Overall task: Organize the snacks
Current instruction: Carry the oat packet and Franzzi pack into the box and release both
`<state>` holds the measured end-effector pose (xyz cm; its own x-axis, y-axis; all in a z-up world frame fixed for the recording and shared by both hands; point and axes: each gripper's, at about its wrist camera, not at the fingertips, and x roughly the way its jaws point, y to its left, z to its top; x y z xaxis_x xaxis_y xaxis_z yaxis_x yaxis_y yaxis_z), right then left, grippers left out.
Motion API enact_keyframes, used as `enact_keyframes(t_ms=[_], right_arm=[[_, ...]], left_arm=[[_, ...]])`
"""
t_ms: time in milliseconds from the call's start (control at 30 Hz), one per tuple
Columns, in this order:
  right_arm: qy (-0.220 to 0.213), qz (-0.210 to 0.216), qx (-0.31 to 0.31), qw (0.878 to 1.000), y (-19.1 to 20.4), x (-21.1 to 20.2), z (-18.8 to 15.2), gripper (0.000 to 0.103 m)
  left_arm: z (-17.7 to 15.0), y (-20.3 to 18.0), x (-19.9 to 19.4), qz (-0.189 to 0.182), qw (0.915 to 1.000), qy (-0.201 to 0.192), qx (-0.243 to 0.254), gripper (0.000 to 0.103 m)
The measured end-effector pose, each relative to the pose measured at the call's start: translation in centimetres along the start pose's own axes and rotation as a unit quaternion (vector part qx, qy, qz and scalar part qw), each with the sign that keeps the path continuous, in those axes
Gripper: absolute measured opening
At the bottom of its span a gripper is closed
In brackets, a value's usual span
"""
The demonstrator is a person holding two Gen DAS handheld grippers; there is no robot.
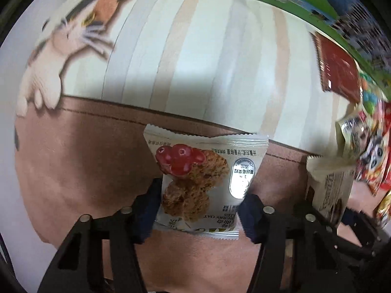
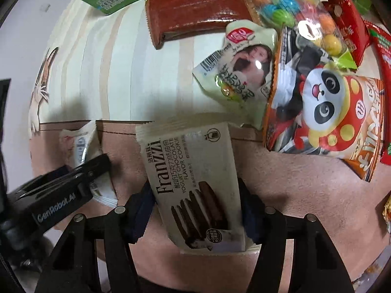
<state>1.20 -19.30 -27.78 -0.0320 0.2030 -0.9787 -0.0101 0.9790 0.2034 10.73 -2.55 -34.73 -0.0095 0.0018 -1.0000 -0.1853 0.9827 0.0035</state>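
Cranberry oat cookie packet (image 1: 199, 185) lay flat on the brown mat (image 1: 80, 166) of the desk (image 1: 195, 61), its long axis running along the fingers and its serrated end pointing away from the camera, clenched between the jaws of the left gripper (image 1: 199, 216). Franzzi cookie packet (image 2: 195, 185) lay likewise lengthwise, slightly tilted, between the right gripper (image 2: 198, 214) jaws, which touched both its edges.

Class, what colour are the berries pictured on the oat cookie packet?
Red, on the oat cookie packet; clearest in the left wrist view.
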Motion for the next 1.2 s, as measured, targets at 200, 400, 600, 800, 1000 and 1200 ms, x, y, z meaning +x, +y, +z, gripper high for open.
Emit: enact_keyframes(t_ms=[200,400,600,800,1000,1200], right_arm=[[-0.027,0.028,0.015,0.999,-0.8,-1.5,-2.3,0.063],[-0.046,0.093,0.039,0.994,-2.8,-5.7,-3.4,0.063],[-0.094,0.146,0.066,0.983,-4.4,-13.5,-0.9,0.063],[-0.158,0.144,0.060,0.975,-6.2,-21.8,6.5,0.063],[-0.200,0.100,0.064,0.973,-8.4,-26.0,15.4,0.063],[-0.180,0.043,0.070,0.980,-10.2,-25.4,24.8,0.063]], left_arm=[[-2.1,-1.4,-1.6,0.000,0.9998,-0.013,0.012,0.052],[-1.3,-1.2,-5.1,-0.041,0.9985,-0.032,0.020,0.052],[1.0,-3.5,-12.3,-0.099,0.9912,-0.082,0.030,0.052],[9.6,-5.9,-19.6,-0.130,0.9801,-0.135,0.067,0.052],[18.4,-8.1,-22.0,-0.095,0.9795,-0.150,0.096,0.052],[26.8,-8.8,-19.2,-0.054,0.9872,-0.120,0.090,0.052]])
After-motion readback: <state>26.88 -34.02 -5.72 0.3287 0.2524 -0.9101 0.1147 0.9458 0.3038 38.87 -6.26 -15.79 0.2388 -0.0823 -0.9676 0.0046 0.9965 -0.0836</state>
